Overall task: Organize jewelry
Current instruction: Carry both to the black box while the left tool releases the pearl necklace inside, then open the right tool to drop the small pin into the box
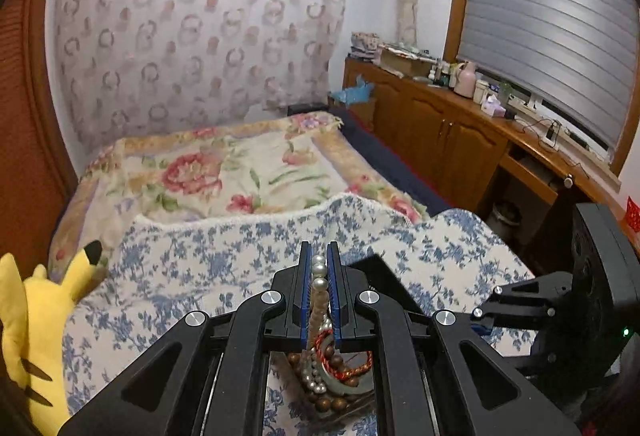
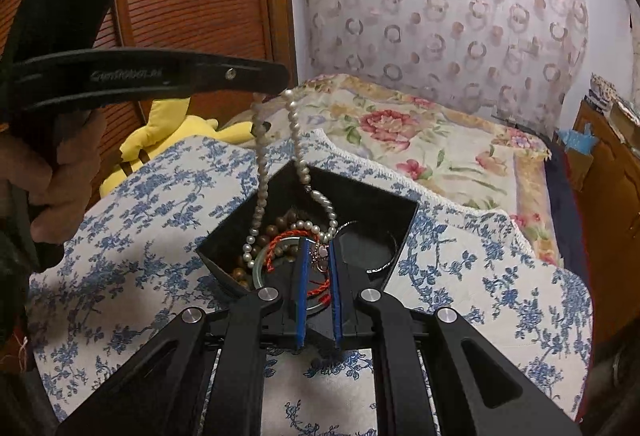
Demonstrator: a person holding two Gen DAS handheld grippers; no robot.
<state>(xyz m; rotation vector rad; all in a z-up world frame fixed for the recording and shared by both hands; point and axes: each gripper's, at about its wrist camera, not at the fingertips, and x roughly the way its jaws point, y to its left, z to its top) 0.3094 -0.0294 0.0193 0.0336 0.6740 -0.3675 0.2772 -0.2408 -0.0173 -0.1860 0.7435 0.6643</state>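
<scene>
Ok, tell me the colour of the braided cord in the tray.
Red braided cord; clearest in the right wrist view.

Both grippers are matte black plastic. Left gripper: slim fingers lined with ribbed blue pads, angular linkage arms with cut-out slots, round silver pivot screws. Right gripper: same build. Its view shows pale embossed lettering, unreadable, on the left unit's side.

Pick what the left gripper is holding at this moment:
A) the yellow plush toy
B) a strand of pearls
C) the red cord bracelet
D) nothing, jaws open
B: the left gripper has pearl necklace beads pinched between its blue pads, and the strand hangs from it into the black tray.
</scene>
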